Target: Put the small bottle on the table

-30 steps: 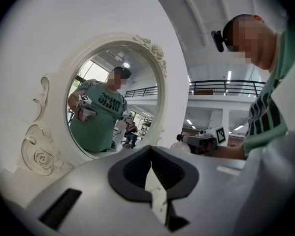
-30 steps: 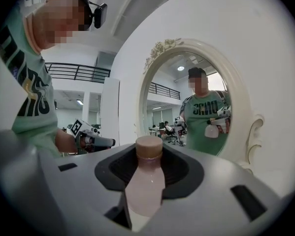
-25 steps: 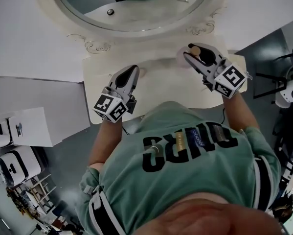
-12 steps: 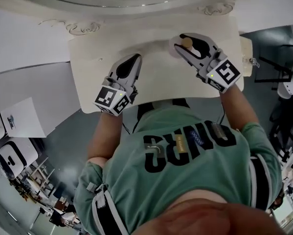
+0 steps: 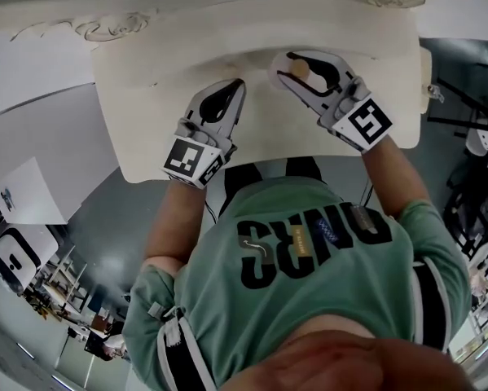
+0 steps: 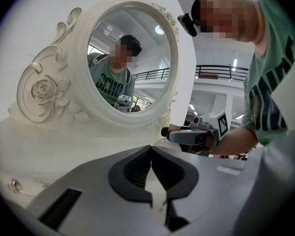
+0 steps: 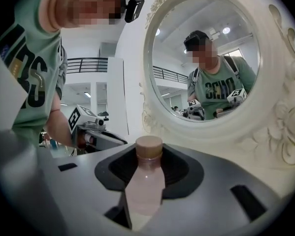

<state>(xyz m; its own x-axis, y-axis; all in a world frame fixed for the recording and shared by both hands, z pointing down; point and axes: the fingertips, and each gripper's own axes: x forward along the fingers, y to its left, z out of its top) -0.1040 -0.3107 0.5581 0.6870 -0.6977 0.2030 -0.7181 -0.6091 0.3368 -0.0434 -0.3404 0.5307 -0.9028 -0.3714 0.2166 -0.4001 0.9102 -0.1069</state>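
At a cream dressing table (image 5: 146, 88), the right gripper (image 7: 149, 156) has its jaws partly apart and clamped on the small bottle (image 7: 143, 186). The bottle is pale pink, and its tan cap (image 7: 149, 147) rises clear of the dark pads (image 7: 179, 168). The head view shows the bottle above the rear of the tabletop. Whether its base touches the surface cannot be told.

The left gripper (image 6: 150, 150) is off to the left of those fingers and well apart from them, also over the tabletop. Its jaws are closed tip to tip with nothing between them.

Just past both sets of fingertips, bare tabletop runs to the foot of an oval mirror (image 7: 206, 53). Its carved white frame (image 6: 78, 82) blocks any way forward, and a carved rose (image 6: 41, 90) stands to the left of the left gripper's fingers. The glass reflects a person in a green shirt (image 5: 309, 251) holding both grippers. Beyond the frame's edge, farthest off, a balcony railing (image 7: 85, 63) crosses a bright hall.
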